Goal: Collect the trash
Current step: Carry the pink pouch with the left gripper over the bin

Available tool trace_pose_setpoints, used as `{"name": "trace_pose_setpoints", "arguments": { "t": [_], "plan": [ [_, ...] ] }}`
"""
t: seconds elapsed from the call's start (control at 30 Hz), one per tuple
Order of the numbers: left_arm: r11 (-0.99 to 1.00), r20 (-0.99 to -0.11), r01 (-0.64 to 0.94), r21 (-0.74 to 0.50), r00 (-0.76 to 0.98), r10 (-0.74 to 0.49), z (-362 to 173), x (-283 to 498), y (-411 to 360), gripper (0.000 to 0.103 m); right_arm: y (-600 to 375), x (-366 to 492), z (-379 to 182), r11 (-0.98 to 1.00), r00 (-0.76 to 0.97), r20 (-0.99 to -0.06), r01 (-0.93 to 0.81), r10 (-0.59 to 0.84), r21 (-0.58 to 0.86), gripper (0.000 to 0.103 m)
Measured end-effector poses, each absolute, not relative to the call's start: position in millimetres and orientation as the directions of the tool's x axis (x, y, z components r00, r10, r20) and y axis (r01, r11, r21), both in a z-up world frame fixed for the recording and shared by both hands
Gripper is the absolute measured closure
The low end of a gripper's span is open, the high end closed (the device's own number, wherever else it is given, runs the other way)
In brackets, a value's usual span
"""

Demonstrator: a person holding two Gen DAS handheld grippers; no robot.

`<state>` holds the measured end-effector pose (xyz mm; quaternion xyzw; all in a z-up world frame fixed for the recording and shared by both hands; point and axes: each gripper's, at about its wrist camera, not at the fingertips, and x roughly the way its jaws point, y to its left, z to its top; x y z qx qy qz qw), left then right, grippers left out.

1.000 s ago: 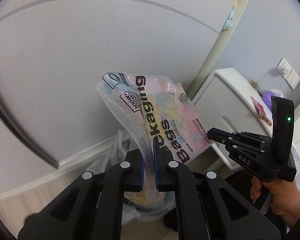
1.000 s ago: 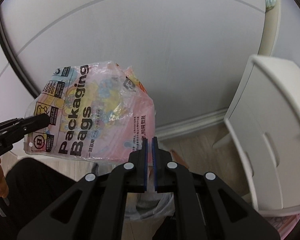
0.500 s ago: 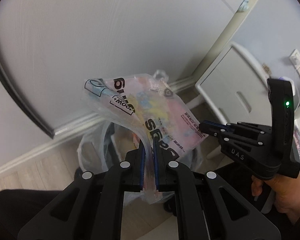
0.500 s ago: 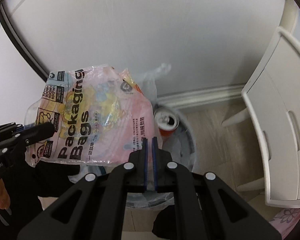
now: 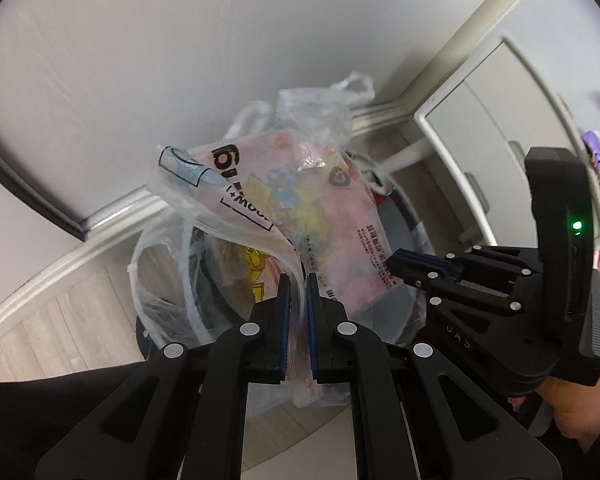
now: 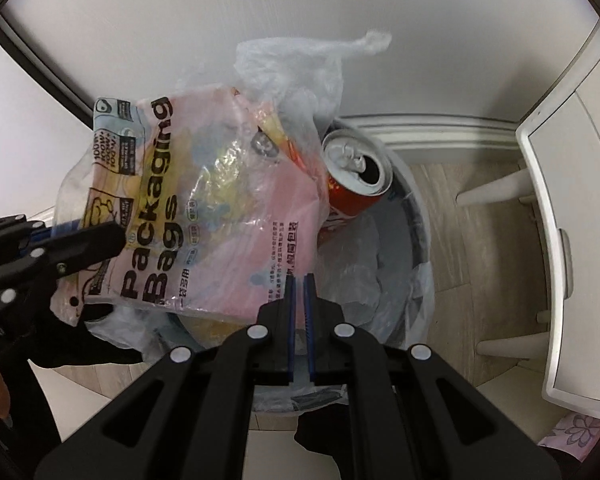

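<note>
I'm holding a pink plastic package [image 5: 320,216] printed "Packaging Bags" between both claws, right above the trash bin [image 6: 416,216]. My left claw [image 5: 298,280] is pinching one edge of the package, its blue pads pressed tight on the clear plastic. My right claw [image 6: 299,278] is pinching the opposite corner, near the small printed text, pads nearly together on it. In the left wrist view the right claw is showing from the side, gripping the package's far corner, with a hand [image 5: 572,408] under its handle. The package is hanging tilted over the bin's opening, partly covering it. The bin is lined with a clear plastic bag [image 6: 300,64] whose loose handles are sticking up against the wall [image 6: 260,4]. Inside the bin a red drink can [image 6: 356,176] with an open top is lying just beside the package. A white cabinet [image 6: 572,220] is standing on the wooden floor [image 6: 476,184] near the bin.
</note>
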<state>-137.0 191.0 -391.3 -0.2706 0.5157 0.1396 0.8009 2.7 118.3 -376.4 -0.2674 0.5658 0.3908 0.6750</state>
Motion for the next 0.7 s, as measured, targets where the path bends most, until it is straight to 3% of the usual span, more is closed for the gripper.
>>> {"name": "trace_pose_setpoints", "arguments": {
  "t": [0.7],
  "plan": [
    [0.827, -0.949, -0.491, -0.275, 0.273, -0.154, -473.3, -103.2, 188.3, 0.096, 142.3, -4.7, -427.5, 0.540, -0.057, -0.990, -0.833, 0.128, 0.118, 0.096]
  ]
}}
